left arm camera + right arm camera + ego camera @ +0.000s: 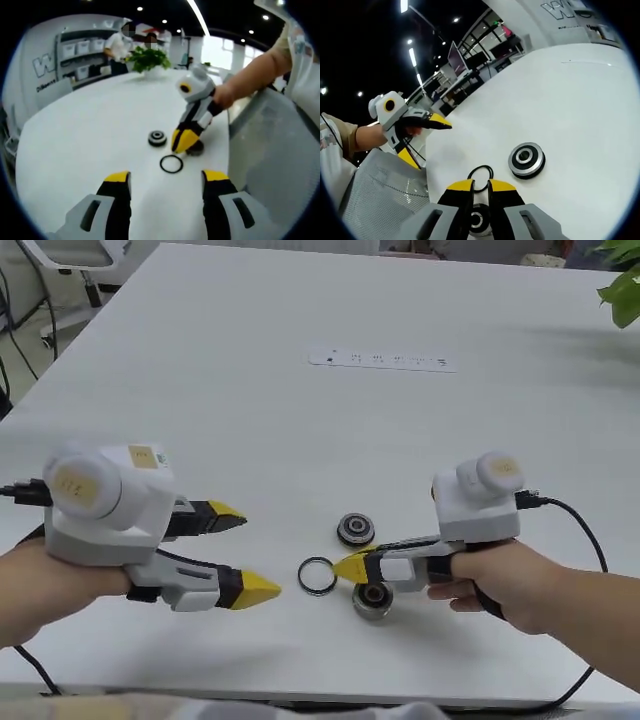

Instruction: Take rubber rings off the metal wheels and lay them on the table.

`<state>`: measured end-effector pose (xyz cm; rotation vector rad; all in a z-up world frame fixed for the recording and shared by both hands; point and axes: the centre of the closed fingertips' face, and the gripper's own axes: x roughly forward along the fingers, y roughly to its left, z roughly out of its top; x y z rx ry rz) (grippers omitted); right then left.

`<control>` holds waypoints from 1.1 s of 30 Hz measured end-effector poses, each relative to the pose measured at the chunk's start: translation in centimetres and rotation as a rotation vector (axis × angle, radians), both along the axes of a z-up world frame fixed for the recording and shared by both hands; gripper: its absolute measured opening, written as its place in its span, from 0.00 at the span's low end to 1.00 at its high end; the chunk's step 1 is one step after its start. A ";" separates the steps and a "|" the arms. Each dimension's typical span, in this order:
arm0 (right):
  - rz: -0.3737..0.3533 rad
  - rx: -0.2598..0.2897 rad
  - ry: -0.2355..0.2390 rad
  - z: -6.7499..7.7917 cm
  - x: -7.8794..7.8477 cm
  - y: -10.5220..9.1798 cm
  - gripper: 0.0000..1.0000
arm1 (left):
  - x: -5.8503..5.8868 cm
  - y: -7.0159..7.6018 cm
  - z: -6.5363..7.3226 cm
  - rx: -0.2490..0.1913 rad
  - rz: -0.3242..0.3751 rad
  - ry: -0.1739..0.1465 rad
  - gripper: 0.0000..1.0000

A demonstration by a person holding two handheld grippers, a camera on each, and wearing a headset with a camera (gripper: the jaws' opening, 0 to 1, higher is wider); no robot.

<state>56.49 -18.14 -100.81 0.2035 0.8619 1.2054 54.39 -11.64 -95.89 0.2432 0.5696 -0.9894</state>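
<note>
At the left of the white table (300,440), I have the left gripper (240,550) in my hand, lying low over the surface and pointing right. Its black, yellow-tipped fingers (255,587) are spread wide apart and hold nothing. Just right of those tips, a thin black rubber ring (317,576) lies flat and loose on the table. In the left gripper view it sits ahead of the gap between the fingers. A little beyond and to the right of it stands a round metal wheel with a black rubber band around its rim (355,529), resting flat and clear of both grippers. Nearer to me is a second round metal wheel with a bare silvery rim (372,600), also flat on the table, just beside the loose ring and partly tucked beneath the right gripper (350,567). That gripper comes in from the right and points left, with its yellow tips over the spot between the loose ring and the bare wheel. In the right gripper view its fingers are drawn almost together, with only a slim gap between them. I see nothing clamped in that gap, and the bare wheel shows below it. A black cable (580,525) trails from the right gripper toward the table's near edge. Far back on the table lies a white printed strip (380,360).
</note>
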 end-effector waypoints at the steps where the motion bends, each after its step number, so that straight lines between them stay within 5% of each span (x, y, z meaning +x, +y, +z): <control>1: -0.001 0.002 -0.005 0.1 0.0 0.0 0.09 | 0.0 0.0 0.0 0.000 0.000 -0.001 0.57; 18: -0.037 0.064 -0.042 2.6 1.1 -0.6 0.14 | 1.1 -0.3 0.8 -0.004 0.000 -0.013 0.57; 33: -0.099 0.067 -0.151 3.9 3.6 -3.1 0.20 | 3.1 -1.7 1.1 -0.003 -0.018 -0.025 0.56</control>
